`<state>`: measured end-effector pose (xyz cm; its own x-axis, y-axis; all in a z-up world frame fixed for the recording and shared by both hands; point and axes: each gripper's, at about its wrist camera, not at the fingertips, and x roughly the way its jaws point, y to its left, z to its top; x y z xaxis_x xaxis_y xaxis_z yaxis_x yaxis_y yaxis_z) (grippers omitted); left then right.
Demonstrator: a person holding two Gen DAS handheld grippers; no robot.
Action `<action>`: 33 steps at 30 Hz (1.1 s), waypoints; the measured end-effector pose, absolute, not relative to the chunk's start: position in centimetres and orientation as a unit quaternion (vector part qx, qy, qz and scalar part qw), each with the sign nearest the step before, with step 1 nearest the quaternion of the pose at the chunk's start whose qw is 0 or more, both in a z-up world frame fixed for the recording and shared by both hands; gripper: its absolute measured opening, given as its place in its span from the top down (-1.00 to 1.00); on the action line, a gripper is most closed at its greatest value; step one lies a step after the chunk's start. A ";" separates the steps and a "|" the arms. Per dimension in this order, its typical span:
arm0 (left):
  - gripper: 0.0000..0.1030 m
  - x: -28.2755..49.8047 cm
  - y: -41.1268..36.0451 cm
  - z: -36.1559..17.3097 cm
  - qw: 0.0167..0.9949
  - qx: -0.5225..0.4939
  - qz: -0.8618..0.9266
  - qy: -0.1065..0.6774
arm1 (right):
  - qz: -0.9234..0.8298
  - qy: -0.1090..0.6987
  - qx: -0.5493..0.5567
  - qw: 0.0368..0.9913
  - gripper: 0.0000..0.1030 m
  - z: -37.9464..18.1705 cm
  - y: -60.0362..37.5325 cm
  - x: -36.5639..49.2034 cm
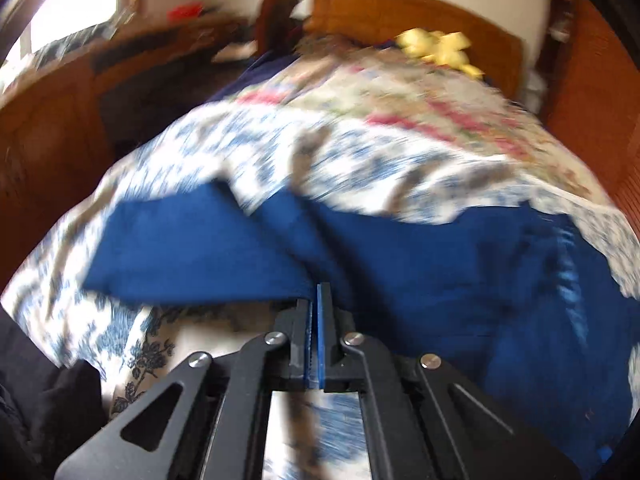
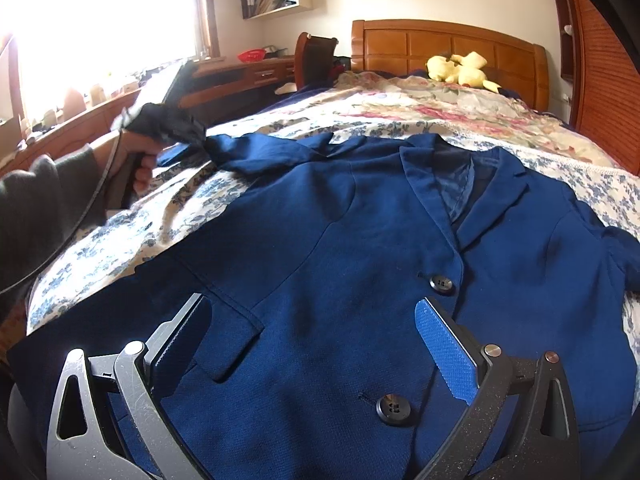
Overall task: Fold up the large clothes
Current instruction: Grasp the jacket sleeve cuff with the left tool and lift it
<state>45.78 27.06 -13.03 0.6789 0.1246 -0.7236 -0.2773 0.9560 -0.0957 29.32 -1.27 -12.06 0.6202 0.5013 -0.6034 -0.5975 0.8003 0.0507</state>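
The left gripper (image 1: 315, 300), fingers clenched on the jacket's (image 2: 340, 240) sleeve (image 2: 256, 152) by the bed's (image 2: 440, 112) left edge, must cross toward the released right gripper (image 2: 316, 344).

Things on the bed, counted

One blue jacket (image 2: 340, 240) with two black buttons (image 2: 442, 283), one yellow soft toy (image 2: 460, 68) far off by the headboard, two grippers: one near (image 2: 316, 340), one on the left (image 2: 176, 128).

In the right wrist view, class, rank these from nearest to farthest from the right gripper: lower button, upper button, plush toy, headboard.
Nearest first from the right gripper:
1. Lower button, between the open jaws.
2. Upper button, just beyond the jaws, right of centre.
3. Plush toy, at the bed's far end.
4. Headboard, behind the toy.
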 end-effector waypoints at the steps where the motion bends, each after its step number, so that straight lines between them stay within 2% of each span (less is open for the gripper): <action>1: 1.00 45.3 25.4 -11.6 0.918 -0.080 0.098 0.377 | 0.306 0.309 -0.078 0.897 -1.00 -12.0 -1.2 29.3; 6: 1.00 42.6 18.9 -6.8 0.933 -0.038 0.033 0.356 | 0.305 0.304 -0.077 0.899 -1.00 -11.9 -1.3 29.3; 12: 1.00 40.8 16.2 -5.8 0.926 -0.015 0.011 0.377 | 0.303 0.301 -0.079 0.901 -1.00 -11.9 -1.3 29.2; 16: 0.82 39.3 16.2 -6.6 0.921 -0.018 -0.003 0.389 | 0.304 0.301 -0.079 0.901 -1.00 -11.9 -1.2 29.1; 20: 0.49 36.7 16.7 -7.4 0.922 -0.014 -0.002 0.387 | 0.304 0.301 -0.080 0.900 -1.00 -11.9 -1.3 29.0; 23: 0.34 35.6 17.9 -8.0 0.924 -0.010 0.012 0.383 | 0.303 0.301 -0.081 0.900 -1.00 -11.9 -1.3 29.1; 33: 0.21 36.6 25.1 -13.8 0.903 -0.045 0.070 0.421 | 0.303 0.301 -0.085 0.900 -1.00 -12.0 -1.1 29.1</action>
<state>36.65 25.08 -13.83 0.6361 0.0889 -0.7665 -0.1640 0.9862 -0.0217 29.10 -1.14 -11.98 0.6353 0.4940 -0.5936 -0.5963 0.8022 0.0295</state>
